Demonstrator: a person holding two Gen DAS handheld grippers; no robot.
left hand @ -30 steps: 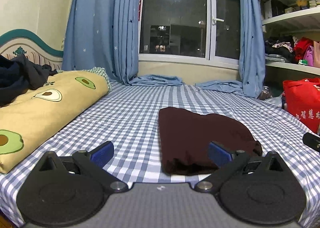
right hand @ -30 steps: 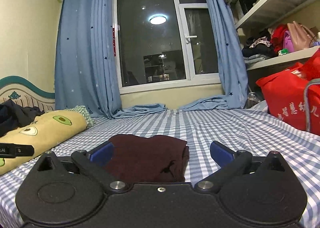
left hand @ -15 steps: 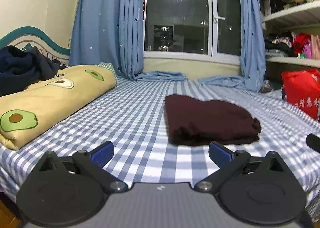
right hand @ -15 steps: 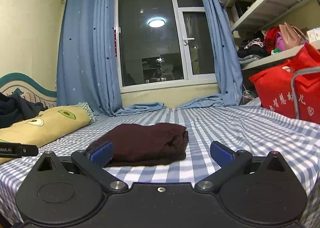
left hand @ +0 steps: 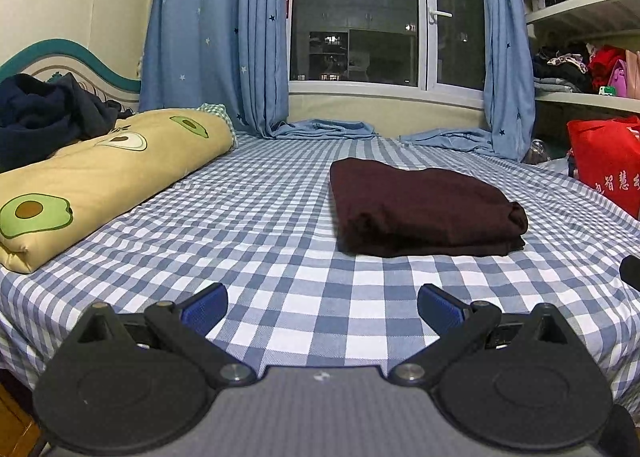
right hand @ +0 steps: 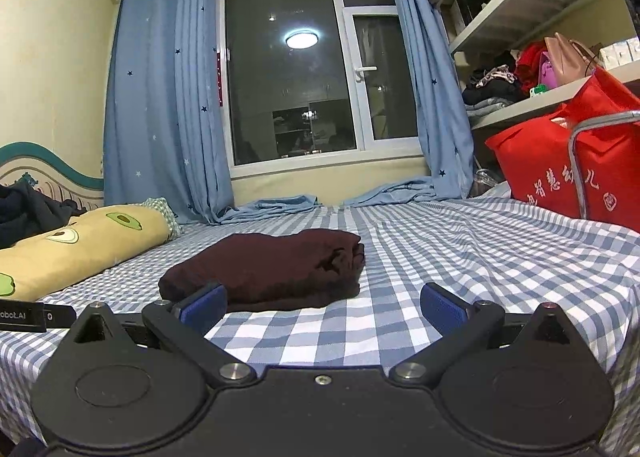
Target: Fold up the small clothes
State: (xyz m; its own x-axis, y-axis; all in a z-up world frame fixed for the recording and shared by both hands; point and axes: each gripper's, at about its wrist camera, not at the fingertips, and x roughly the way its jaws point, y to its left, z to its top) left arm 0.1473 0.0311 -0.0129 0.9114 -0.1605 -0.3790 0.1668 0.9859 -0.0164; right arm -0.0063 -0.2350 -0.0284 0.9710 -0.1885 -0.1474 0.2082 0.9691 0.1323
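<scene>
- left gripper (left hand: 322,305) jaws spread wide, nothing between the blue pads, only checked bed sheet (left hand: 280,225) under them.
- right gripper (right hand: 322,303) likewise spread and empty; its left pad overlaps the garment's near corner in the picture, contact cannot be told.
- dark maroon garment (left hand: 420,209) lies folded in a compact stack on the sheet, mid-bed, ahead and to the right of the left gripper, ahead and to the left of the right one. apart from the avocado-print bolster (left hand: 100,181).
- judgement: this piece looks done; both claws clear of it.
- risk: the right-hand end of the stack is bunched, layers rolled and uneven. a nudge or a low pass of a finger there could spill the layers open.
- risk: a pinch taken too shallow would lift only the top layer and unfold the stack; too deep would snag the sheet with it.
- risk: soft mattress, so pressing down beside the stack could tilt it.
- left view only: garment's flat top and straight left edge, the layer lines along its near side, a black bit of the other gripper at the right edge.
- right view only: the rumpled end face, red bag (right hand: 568,173) close by, a labelled black part of the left tool low at the left.
- dark clothes pile (left hand: 44,113) on the bolster shows in both.
</scene>
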